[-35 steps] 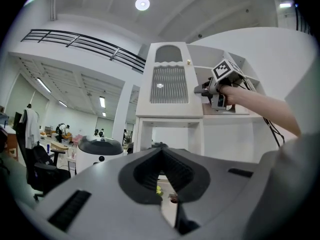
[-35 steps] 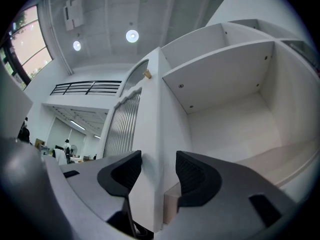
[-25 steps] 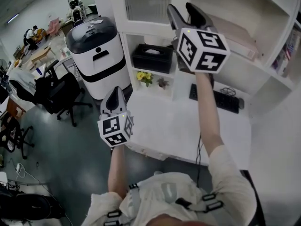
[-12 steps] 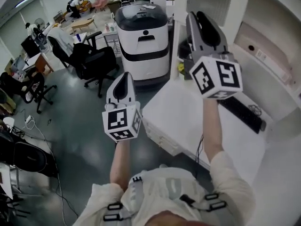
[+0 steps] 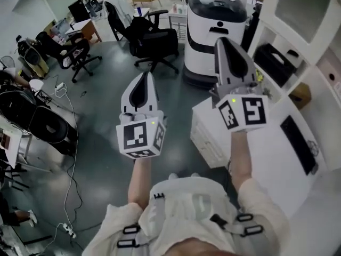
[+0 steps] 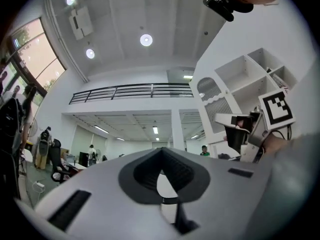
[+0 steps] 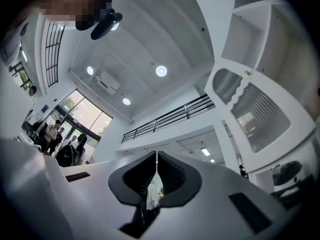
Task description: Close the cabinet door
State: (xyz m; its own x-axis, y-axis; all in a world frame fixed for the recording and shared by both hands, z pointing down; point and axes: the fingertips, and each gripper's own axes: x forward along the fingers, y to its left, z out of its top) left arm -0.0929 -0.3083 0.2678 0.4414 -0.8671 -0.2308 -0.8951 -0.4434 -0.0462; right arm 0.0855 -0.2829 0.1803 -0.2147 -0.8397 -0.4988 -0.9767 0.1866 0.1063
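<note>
A large open office is seen, with a grey floor (image 5: 96,100) and swivel chairs (image 5: 152,41) on the left. A white cabinet (image 5: 314,76) is set above a desk (image 5: 266,143) on the right. The cabinet door (image 5: 299,3) is found at the top right, well apart from both grippers. It seems to lie flush with the frame, though this cannot be settled. It is judged a light, stiff, hinged panel, and its glazed pane is likely fragile. It would best be pushed on the white frame near the free edge. The left gripper (image 5: 144,78) is held with its tips together and nothing between them. The jaws of the right gripper (image 5: 224,40) have just been closing to a thin slit, with nothing between them. The keyboard (image 5: 298,143) is shown only in the head view. The ribbed arched pane and the balcony railing (image 6: 130,91) are shown only in the gripper views.
</note>
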